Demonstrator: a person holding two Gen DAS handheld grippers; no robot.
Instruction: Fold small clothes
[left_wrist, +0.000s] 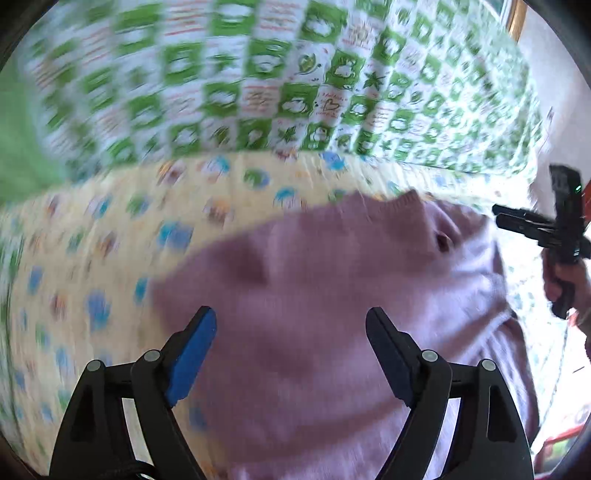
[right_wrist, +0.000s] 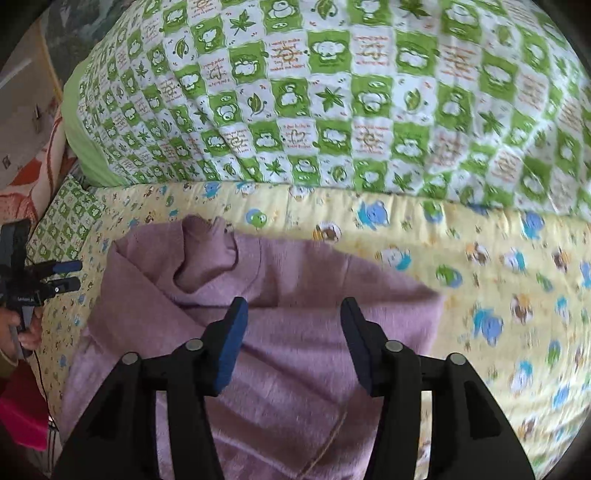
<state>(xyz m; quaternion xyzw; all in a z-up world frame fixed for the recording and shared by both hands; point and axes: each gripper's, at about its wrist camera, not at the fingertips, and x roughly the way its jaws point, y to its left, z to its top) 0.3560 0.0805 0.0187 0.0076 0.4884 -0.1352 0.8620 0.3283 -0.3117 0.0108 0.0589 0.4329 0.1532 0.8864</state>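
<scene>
A mauve knitted sweater (left_wrist: 325, 295) lies folded on a yellow sheet (left_wrist: 110, 236) printed with cartoon animals. It also shows in the right wrist view (right_wrist: 295, 280), with its collar bunched at the far left. My left gripper (left_wrist: 291, 321) is open and empty, hovering over the sweater. My right gripper (right_wrist: 291, 314) is open and empty over the sweater too. The right gripper also shows at the right edge of the left wrist view (left_wrist: 498, 218), and the left gripper at the left edge of the right wrist view (right_wrist: 75, 275).
A green-and-white checked quilt (right_wrist: 332, 110) lies bunched along the far side of the sheet. A red-patterned blanket (right_wrist: 33, 170) and a pink object (right_wrist: 22, 417) lie at the left edge.
</scene>
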